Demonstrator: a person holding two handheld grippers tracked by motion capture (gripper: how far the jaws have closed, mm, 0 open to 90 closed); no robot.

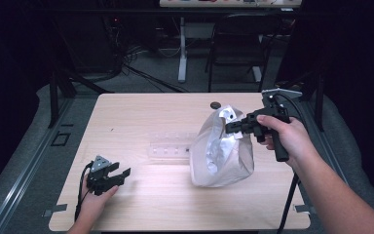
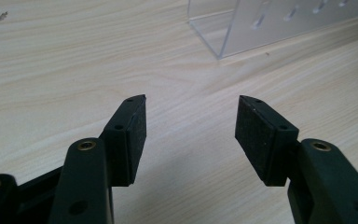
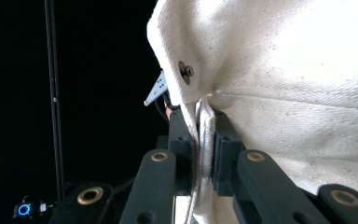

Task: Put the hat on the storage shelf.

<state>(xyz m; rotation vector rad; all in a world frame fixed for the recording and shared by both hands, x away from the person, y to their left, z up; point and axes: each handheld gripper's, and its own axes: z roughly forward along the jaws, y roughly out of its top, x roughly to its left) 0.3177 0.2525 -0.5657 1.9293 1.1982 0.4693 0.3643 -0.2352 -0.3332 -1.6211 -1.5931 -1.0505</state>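
Note:
A white cloth bag [image 1: 219, 153] with a silvery lining stands on the wooden table [image 1: 141, 112] right of centre. My right gripper [image 1: 233, 127] is shut on the bag's upper edge and holds it up. In the right gripper view the jaws pinch a fold of the cream fabric [image 3: 204, 140] just below a metal snap [image 3: 185, 71]. My left gripper [image 1: 118, 175] rests low at the table's front left, open, with nothing between its fingers [image 2: 135, 135]. A clear acrylic rack [image 1: 170, 148] with holes lies flat just left of the bag, also seen as the rack [image 2: 270, 23] ahead of the left gripper.
A small dark round disc [image 1: 215, 104] lies near the table's far edge. Beyond the table stand a black chair [image 1: 238, 44] and a white desk leg [image 1: 182, 48], with cables on the floor. Bare wood stretches across the table's left half.

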